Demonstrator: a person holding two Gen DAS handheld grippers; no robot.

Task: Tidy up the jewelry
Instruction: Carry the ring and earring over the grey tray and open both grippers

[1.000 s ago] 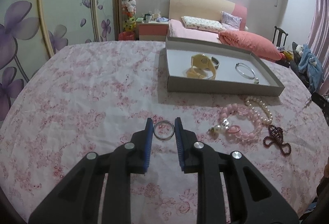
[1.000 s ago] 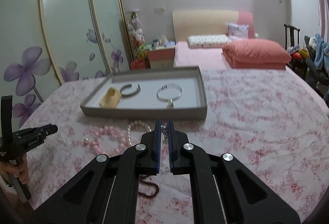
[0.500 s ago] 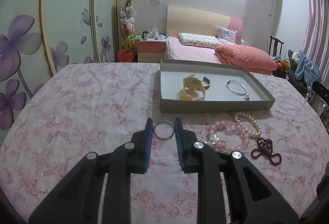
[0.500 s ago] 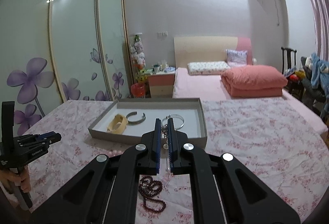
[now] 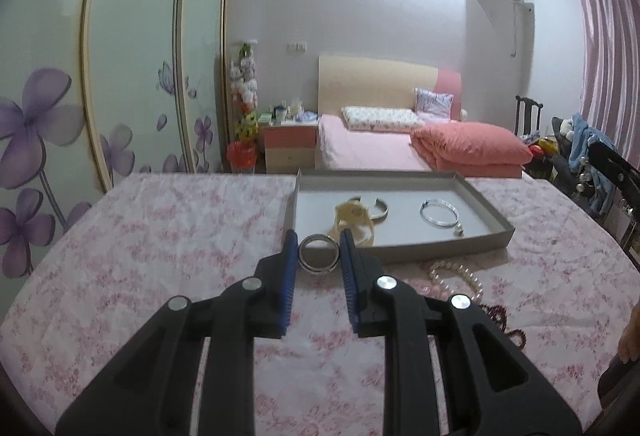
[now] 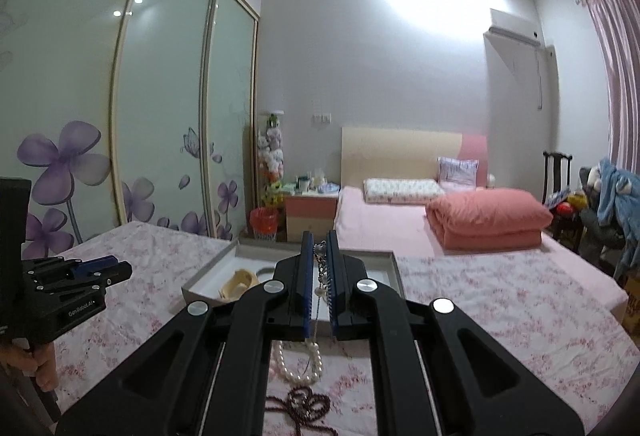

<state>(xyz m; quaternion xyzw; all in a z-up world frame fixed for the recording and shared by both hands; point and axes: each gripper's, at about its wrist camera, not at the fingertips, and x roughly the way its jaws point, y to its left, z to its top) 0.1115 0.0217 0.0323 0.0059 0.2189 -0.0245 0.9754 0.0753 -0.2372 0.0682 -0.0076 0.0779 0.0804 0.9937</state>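
1. While the left gripper (image 5: 319, 251) is pinching a silver ring (image 5: 319, 257) by its sides just before the grey tray (image 5: 472, 242), it is holding the band flat — ready, I judge, for setting inside.
2. The right gripper (image 6: 319, 278) is clamping narrowly on a thin chain (image 6: 319, 290), letting it dangle short of the tray.
3. A pearl strand (image 5: 460, 273) is lying on the floral-clothed tabletop (image 5: 160, 236) just outside the tray — bangles are already resting within.
4. Beyond the tray, a pink bed (image 5: 380, 152) is standing.
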